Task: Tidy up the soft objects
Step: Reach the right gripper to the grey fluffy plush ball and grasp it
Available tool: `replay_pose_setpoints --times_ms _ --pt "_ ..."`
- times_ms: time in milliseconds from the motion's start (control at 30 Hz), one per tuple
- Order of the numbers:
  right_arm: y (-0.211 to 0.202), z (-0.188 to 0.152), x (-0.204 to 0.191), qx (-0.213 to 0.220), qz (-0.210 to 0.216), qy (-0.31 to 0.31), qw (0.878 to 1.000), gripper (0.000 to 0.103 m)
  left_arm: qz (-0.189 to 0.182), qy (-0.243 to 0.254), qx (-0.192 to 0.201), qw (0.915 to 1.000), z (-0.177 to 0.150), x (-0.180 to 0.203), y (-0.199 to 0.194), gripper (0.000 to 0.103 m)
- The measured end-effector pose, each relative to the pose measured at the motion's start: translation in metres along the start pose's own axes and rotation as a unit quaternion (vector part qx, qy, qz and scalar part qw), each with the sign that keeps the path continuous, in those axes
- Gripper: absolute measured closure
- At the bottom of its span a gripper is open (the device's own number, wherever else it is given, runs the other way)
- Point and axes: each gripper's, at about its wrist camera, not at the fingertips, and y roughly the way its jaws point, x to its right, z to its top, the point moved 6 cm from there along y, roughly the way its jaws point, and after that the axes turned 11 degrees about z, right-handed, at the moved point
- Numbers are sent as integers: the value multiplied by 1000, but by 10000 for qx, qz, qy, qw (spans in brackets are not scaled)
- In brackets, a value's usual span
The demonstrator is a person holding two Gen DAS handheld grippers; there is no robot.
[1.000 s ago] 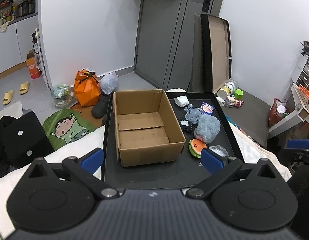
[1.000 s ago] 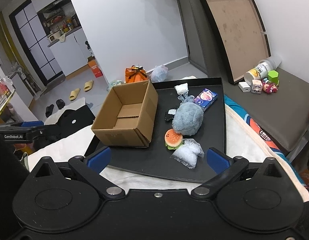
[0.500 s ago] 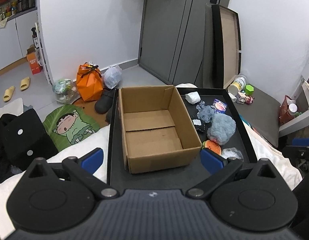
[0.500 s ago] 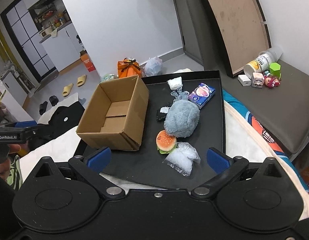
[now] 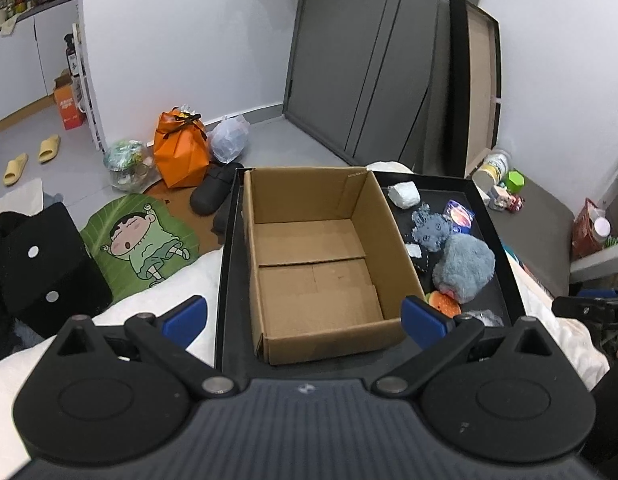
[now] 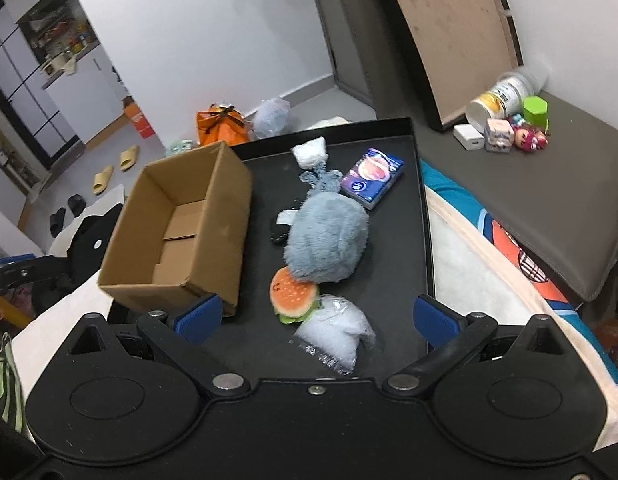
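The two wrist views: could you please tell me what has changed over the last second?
Both hand-held grippers have moved in. In the left view the cardboard box looms larger and more central; in the right view the burger toy and clear plastic bag sit nearer the right hand-held gripper. Nothing was gripped or released. Both grippers stay open; the box stays empty, and the grey plush and the rest lie unmoved on the black tray.

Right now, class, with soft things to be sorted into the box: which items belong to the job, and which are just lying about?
Belong to the job:
cardboard box
grey plush
burger toy
white pouch
white bundle
black tray

Just lying about:
orange bag
yellow slippers
figurines
canister
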Motion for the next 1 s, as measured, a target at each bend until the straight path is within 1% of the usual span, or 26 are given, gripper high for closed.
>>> replay_pose_setpoints --times_ms 133,233,333,400,500,600,667,800,867,900,967,1000 --pt "12 4 7 -24 21 87 10000 0 64 20 -62 10000 1 -1 14 2" --pt "19 7 11 38 -96 69 9999 0 86 -44 -114 9999 1 -5 25 3" --pt "27 12 15 104 -87 114 9998 1 150 -77 -129 9998 2 -8 36 3" --pt "34 15 17 113 -119 114 9998 5 208 -119 -123 9996 1 -10 43 4" --pt "43 19 20 75 -102 151 9998 7 226 -105 -109 9996 0 -13 53 7" --pt "54 23 19 73 -55 127 9999 11 276 -173 -158 9993 -3 -17 62 13" --pt "60 26 18 78 -46 126 9999 11 246 -255 -227 9991 -3 -19 69 19" --pt "77 31 19 -5 -50 157 9999 13 250 -265 -283 9989 -7 -20 81 25" --pt "86 33 19 -67 -148 125 9998 14 238 -307 -322 9987 -8 -23 87 33" --pt "90 33 19 -99 -163 139 9997 15 212 -355 -357 9985 -10 -24 90 35" --pt "98 35 20 -128 -150 174 9997 17 165 -374 -404 9983 -12 -25 95 43" --pt "102 36 19 -148 -159 170 9996 17 149 -365 -420 9983 -14 -25 98 45"
